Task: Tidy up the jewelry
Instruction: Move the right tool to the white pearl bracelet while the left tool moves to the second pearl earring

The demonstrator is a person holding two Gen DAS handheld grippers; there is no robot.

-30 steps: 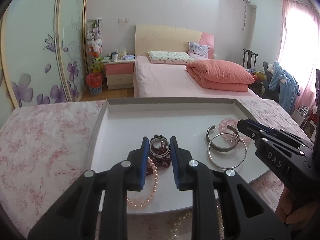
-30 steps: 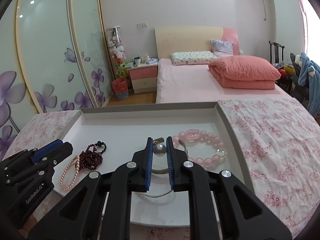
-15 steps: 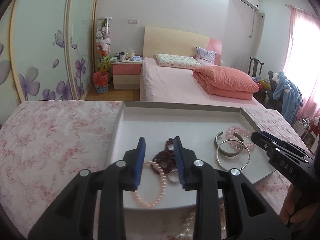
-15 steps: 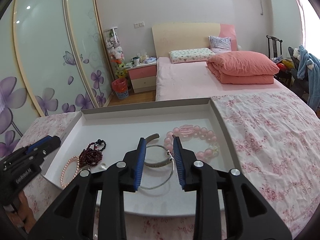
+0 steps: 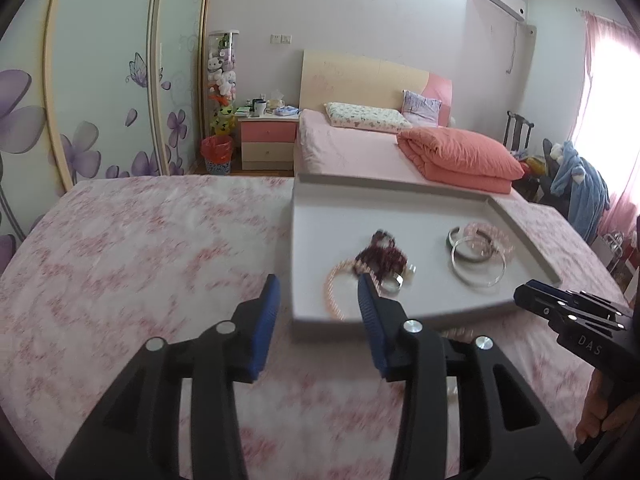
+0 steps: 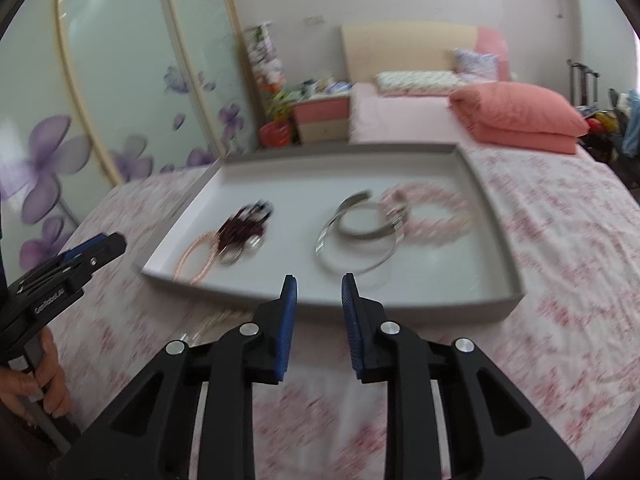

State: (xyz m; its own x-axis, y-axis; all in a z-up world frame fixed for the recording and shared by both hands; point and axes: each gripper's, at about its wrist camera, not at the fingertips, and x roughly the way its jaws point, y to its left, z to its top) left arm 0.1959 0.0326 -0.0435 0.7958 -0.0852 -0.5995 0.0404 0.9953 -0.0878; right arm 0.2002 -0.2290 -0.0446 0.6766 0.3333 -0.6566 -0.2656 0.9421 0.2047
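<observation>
I see the flowered tablecloth (image 5: 132,248) spread wide, with the shallow grey tray (image 6: 496,240) resting on it. Inside the tray lie a pink bead bracelet (image 6: 436,216), a thin silver bangle (image 6: 352,256) overlapping a silver cuff (image 6: 364,224), a pink pearl strand (image 5: 334,284) and a dark red bead cluster (image 5: 382,254) with a ring (image 5: 392,282) beside it. My left gripper (image 5: 318,300) hovers at the tray's near corner, jaws opening, nothing between them. My right gripper (image 6: 318,300) is above the near rim, jaws closing on nothing.
</observation>
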